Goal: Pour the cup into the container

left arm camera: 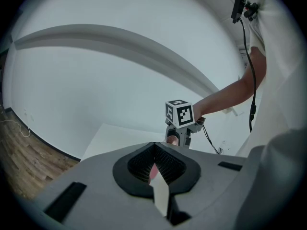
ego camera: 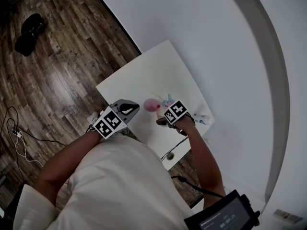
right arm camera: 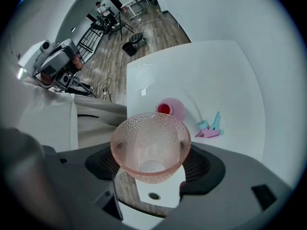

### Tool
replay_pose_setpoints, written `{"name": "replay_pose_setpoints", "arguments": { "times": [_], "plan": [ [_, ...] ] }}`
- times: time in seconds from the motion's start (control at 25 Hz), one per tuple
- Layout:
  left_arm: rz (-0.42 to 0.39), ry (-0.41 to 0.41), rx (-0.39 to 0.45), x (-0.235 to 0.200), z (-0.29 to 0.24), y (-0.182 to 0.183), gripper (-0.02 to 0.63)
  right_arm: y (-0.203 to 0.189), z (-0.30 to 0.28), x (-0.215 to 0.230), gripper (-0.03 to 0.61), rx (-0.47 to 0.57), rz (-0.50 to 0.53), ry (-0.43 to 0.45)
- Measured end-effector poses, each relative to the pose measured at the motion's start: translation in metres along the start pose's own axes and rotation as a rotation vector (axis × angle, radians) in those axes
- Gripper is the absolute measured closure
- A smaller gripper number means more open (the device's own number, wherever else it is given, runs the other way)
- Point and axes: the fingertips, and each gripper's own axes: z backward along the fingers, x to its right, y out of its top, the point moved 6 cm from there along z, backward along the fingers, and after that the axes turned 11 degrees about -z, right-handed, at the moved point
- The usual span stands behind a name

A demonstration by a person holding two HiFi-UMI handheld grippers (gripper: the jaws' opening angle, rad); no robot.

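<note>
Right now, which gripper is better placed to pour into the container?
The right gripper: its jaws are clamped on the pink cup, with the pink container on the table ahead of it. The left gripper is shut with nothing in it.

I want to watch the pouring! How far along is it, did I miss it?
Probably mostly done. The cup clamped in the right gripper looks empty, its bare bottom showing, and the pink container on the table has something red inside. The left gripper is shut on nothing. Left, I'd guess: setting the cup down.
</note>
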Motion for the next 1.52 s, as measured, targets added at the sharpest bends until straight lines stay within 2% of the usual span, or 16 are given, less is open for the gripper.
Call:
{"name": "replay_pose_setpoints", "arguments": {
  "times": [1.52],
  "plan": [
    [0.007,0.001,0.009,-0.0052,0.0018,-0.0038,0.603,0.0033,0.0016,-0.0022,0.207,-0.099,0.003,0.014]
  ]
}}
